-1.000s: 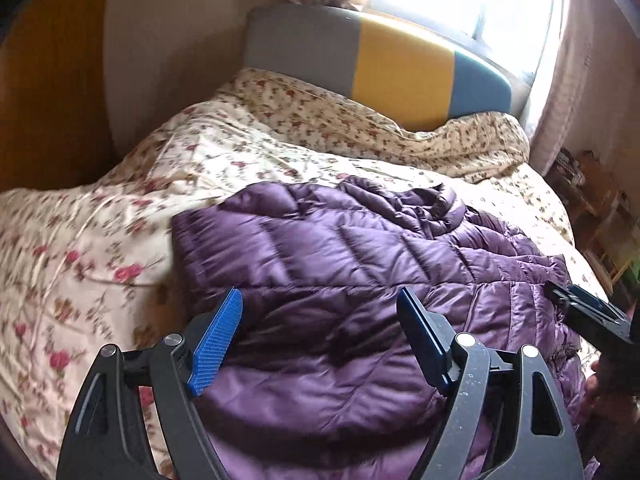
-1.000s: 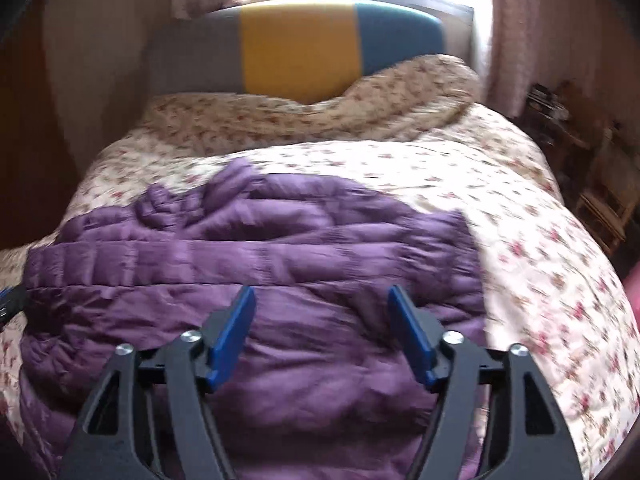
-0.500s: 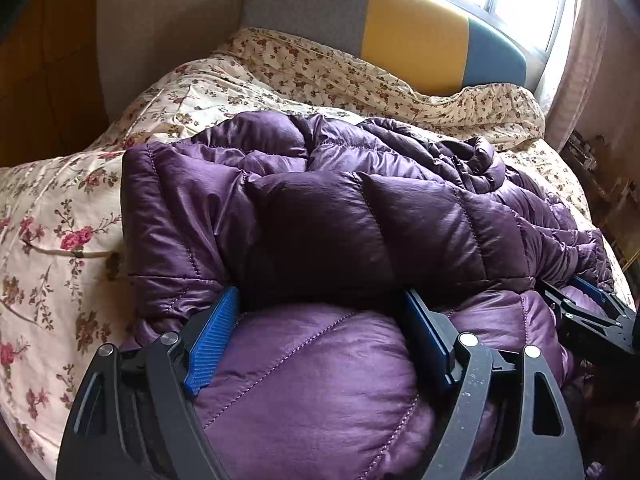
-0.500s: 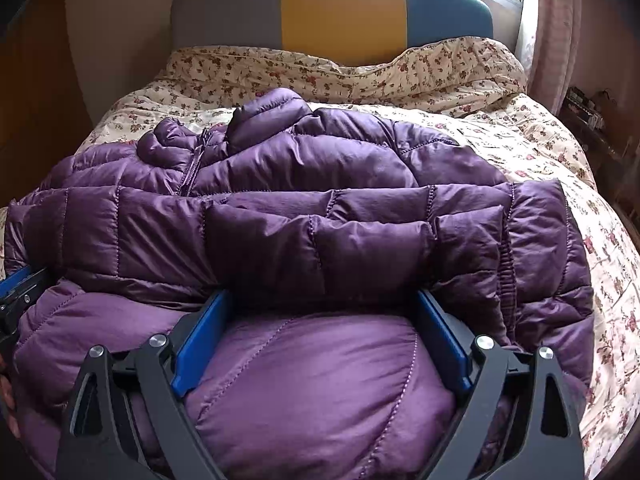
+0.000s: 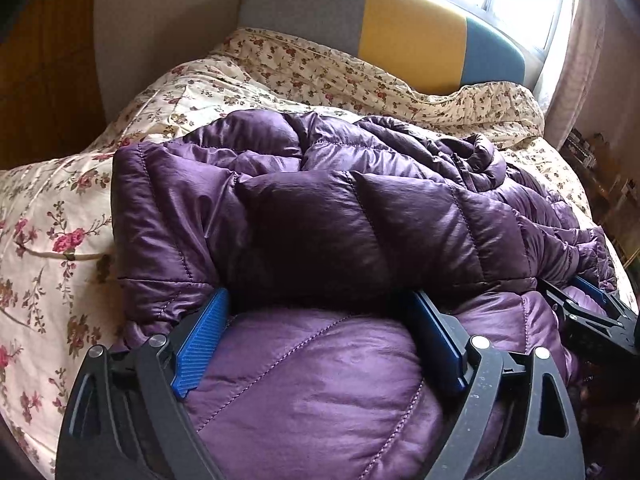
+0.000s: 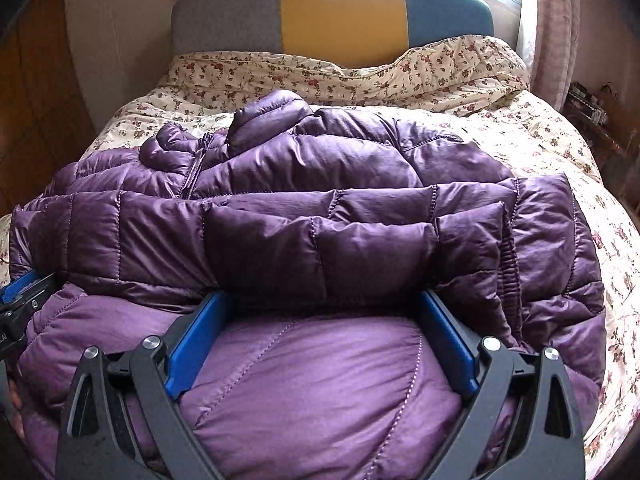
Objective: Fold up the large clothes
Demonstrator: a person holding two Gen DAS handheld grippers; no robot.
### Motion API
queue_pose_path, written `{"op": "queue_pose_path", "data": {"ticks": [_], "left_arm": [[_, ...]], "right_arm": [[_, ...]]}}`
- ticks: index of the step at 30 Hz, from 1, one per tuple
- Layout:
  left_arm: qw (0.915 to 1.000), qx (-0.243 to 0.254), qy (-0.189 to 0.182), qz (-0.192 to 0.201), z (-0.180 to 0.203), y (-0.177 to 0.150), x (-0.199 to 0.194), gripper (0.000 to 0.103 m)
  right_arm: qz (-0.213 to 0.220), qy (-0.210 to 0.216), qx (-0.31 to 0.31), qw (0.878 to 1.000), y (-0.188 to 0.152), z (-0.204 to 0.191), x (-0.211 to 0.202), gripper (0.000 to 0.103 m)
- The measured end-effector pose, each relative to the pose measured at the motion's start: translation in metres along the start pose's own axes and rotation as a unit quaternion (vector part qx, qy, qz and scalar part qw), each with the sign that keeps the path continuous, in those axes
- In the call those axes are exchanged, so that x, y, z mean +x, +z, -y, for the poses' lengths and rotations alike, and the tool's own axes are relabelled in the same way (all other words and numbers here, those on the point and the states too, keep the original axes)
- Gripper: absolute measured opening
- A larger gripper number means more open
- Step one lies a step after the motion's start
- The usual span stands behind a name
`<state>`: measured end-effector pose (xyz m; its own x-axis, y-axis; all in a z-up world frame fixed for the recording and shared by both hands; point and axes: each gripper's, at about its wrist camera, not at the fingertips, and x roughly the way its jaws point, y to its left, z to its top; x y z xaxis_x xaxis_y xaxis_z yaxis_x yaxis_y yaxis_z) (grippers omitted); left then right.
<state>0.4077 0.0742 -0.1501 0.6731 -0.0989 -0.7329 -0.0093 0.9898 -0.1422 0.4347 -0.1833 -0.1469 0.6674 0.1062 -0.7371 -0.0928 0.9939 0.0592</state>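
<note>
A purple quilted puffer jacket (image 5: pixel 340 216) lies across the flowered bed; it also fills the right wrist view (image 6: pixel 320 208), collar and zipper at the far left. My left gripper (image 5: pixel 320 300) is open, its blue pads wide apart, pushed under a folded layer at the jacket's near left part, with lighter purple lining bulging between the fingers. My right gripper (image 6: pixel 324 300) is open and sits the same way under the near right part. The fingertips of both are hidden under the fold. Each gripper shows at the edge of the other's view.
The bed has a cream flowered quilt (image 5: pixel 60 220) and a grey, yellow and blue headboard (image 6: pixel 340 12). A bright window with curtains stands behind it. Cluttered shelves (image 6: pixel 592 108) are at the right; a wooden panel (image 5: pixel 40 80) is at the left.
Both grippers dropped from above the jacket and slid forward into its near edge. A folded layer now lies over the fingertips. The last half second shows little movement.
</note>
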Motion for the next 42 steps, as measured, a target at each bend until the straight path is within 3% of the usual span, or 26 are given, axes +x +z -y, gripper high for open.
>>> {"op": "queue_pose_path", "data": {"ticks": [5,7,12,14,18,27,35,42], "left_arm": [[1.0,-0.003,0.001,-0.003,0.001,0.001,-0.006,0.089],[0.9999,0.003,0.015,-0.005,0.003,0.0,-0.018,0.089],[0.9987,0.017,0.038,0.031,0.006,-0.015,-0.076,0.089],[0.9978,0.02,0.039,0.049,0.009,-0.024,-0.1,0.094],[0.9954,0.028,0.037,0.083,0.012,-0.046,-0.148,0.094],[0.9942,0.022,0.04,0.098,0.001,-0.099,-0.215,0.094],[0.9948,0.022,0.043,0.089,-0.01,-0.135,-0.24,0.094],[0.9974,0.007,0.031,0.065,-0.02,-0.163,-0.242,0.094]], "right_arm": [[-0.006,-0.003,-0.003,1.0,0.002,-0.001,-0.001,0.095],[-0.017,0.001,-0.012,1.0,0.006,-0.001,-0.006,0.1],[-0.019,0.024,-0.006,1.0,0.009,0.006,-0.041,0.101],[-0.017,0.031,-0.01,0.999,0.003,0.007,-0.059,0.101],[-0.031,0.05,-0.015,0.998,-0.021,0.01,-0.091,0.101],[-0.089,0.061,-0.008,0.994,-0.093,0.037,-0.144,0.101],[-0.114,0.033,0.027,0.993,-0.141,0.086,-0.18,0.101],[-0.136,0.047,0.045,0.989,-0.174,0.107,-0.199,0.101]]}}
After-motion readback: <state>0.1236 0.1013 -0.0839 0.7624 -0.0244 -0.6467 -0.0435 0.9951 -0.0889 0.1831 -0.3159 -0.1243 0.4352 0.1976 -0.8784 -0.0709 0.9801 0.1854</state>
